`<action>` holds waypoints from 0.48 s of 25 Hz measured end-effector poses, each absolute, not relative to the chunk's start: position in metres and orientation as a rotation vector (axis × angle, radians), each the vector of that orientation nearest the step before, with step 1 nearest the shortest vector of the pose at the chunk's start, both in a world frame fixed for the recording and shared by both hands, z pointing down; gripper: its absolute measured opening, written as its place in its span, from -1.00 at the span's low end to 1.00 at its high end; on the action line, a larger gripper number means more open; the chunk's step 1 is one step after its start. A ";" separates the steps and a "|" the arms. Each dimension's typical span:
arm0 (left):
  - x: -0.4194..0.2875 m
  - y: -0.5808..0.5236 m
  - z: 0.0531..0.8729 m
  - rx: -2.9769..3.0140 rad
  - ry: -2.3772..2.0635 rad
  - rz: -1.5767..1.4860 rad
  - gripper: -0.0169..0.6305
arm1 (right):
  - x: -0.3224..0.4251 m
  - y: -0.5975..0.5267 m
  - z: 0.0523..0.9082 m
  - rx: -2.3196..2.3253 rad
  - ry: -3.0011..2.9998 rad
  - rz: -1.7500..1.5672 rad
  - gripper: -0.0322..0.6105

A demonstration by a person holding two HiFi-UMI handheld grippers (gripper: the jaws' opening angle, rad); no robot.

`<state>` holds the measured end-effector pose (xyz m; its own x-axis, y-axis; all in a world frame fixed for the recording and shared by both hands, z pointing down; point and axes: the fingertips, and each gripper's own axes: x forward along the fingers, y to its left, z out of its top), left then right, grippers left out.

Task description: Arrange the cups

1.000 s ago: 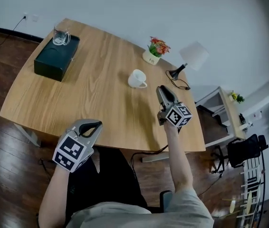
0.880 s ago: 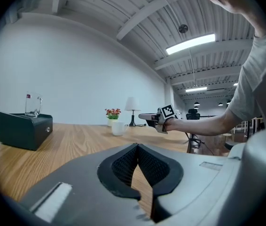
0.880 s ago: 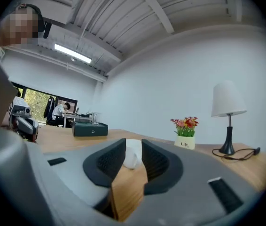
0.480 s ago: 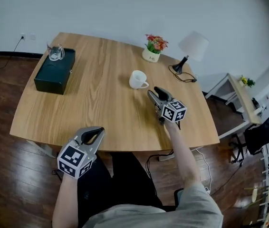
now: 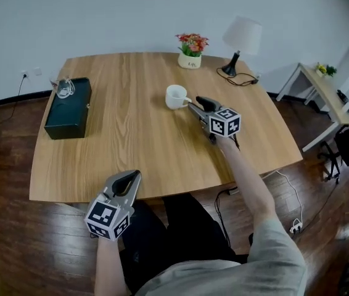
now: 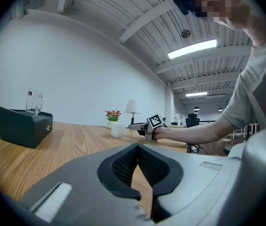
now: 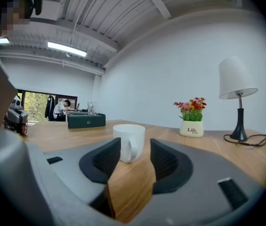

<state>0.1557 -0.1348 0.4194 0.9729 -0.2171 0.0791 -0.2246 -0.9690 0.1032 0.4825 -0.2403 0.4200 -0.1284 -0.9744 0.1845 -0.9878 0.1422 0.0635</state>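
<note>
A white mug [image 5: 176, 96] stands on the wooden table [image 5: 131, 147], right of centre, its handle turned toward my right gripper [image 5: 194, 103]. That gripper hovers low, pointing at the mug. In the right gripper view the mug [image 7: 129, 142] sits just beyond the tips of the right gripper [image 7: 135, 154], whose jaws are opening with nothing between the pads. A clear glass mug [image 5: 63, 88] rests on top of a dark green box [image 5: 68, 108] at the table's left side. My left gripper [image 5: 128, 179] hangs off the near edge, shut and empty, its tips [image 6: 136, 149] meeting.
A potted flower arrangement [image 5: 190, 51] and a white-shaded lamp [image 5: 241, 39] with a black cable [image 5: 245, 78] stand along the far edge. A small side table [image 5: 325, 85] is off to the right. Dark wood floor surrounds the table.
My right gripper has come down toward the tabletop and closer to the white mug, and its jaws have spread wider. The left gripper has stayed where it was.
</note>
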 end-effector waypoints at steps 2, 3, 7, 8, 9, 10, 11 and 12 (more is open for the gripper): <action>0.156 -0.135 0.420 3.010 -0.339 0.102 -0.93 | 0.481 -0.247 0.421 1.909 -2.230 0.102 -0.31; 0.157 -0.134 0.420 3.010 -0.339 0.103 -0.93 | 0.478 -0.250 0.422 1.878 -2.231 0.093 -0.32; 0.157 -0.133 0.421 3.014 -0.340 0.113 -0.93 | 0.464 -0.263 0.430 1.729 -2.207 0.045 -0.34; 0.156 -0.133 0.420 3.014 -0.339 0.114 -0.93 | 0.463 -0.266 0.431 1.704 -2.187 0.032 -0.37; 0.156 -0.133 0.420 3.014 -0.338 0.112 -0.93 | 0.462 -0.267 0.433 1.686 -2.168 0.021 -0.47; 0.156 -0.133 0.419 3.013 -0.337 0.110 -0.93 | 0.462 -0.268 0.434 1.673 -2.155 0.014 -0.47; 0.156 -0.133 0.419 3.013 -0.335 0.108 -0.93 | 0.462 -0.268 0.435 1.666 -2.148 0.011 -0.51; 0.156 -0.134 0.419 3.013 -0.333 0.107 -0.93 | 0.462 -0.267 0.435 1.665 -2.142 0.011 -0.52</action>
<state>0.1562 -0.1336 0.4191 0.9734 -0.2138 0.0820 -0.2215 -0.9701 0.0996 0.4624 -0.2671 0.4349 -0.1906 -0.9236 0.3326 -0.9269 0.2809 0.2489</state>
